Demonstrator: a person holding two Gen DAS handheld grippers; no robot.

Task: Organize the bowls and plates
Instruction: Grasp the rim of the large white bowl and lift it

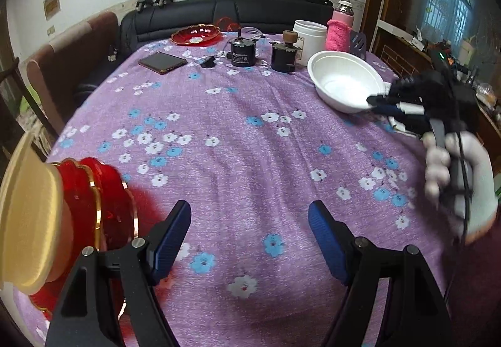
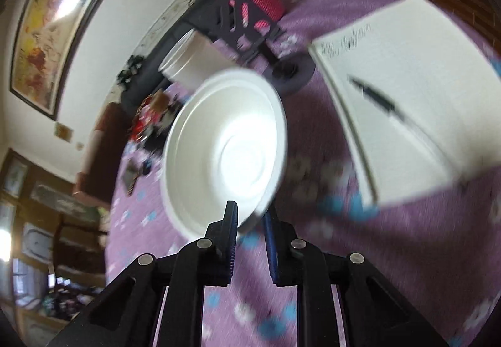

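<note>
Your right gripper (image 2: 250, 221) is clamped on the near rim of the white bowl (image 2: 225, 153), one finger inside the rim and the other outside. The bowl sits tilted in that view, its hollow facing the camera, and the picture is blurred. From the left wrist view you see the same bowl (image 1: 344, 84) on the right side of the table (image 1: 244, 140), with the right gripper (image 1: 380, 101) on its near right rim and your gloved right hand (image 1: 454, 181) around the handle. I cannot tell whether the bowl rests on the cloth or is just off it.

Your left gripper (image 1: 250, 237) stands apart, its blue pads wide and holding nothing, above the purple flowered cloth near you. Just to its left sits a stack (image 1: 62, 221): a pale yellow plate in front of red, gold-rimmed dishes, seen edge-on at the frame's border.

At the far end of the table lies a red dish (image 1: 196, 35). Near it are a phone (image 1: 162, 62), two black motors (image 1: 242, 51), a white tub (image 1: 310, 37) and a bottle in a pink knit sleeve (image 1: 339, 31). In the right wrist view an open notebook (image 2: 407, 96) with a pen (image 2: 374, 96) on it lies just to the right of the bowl.
</note>
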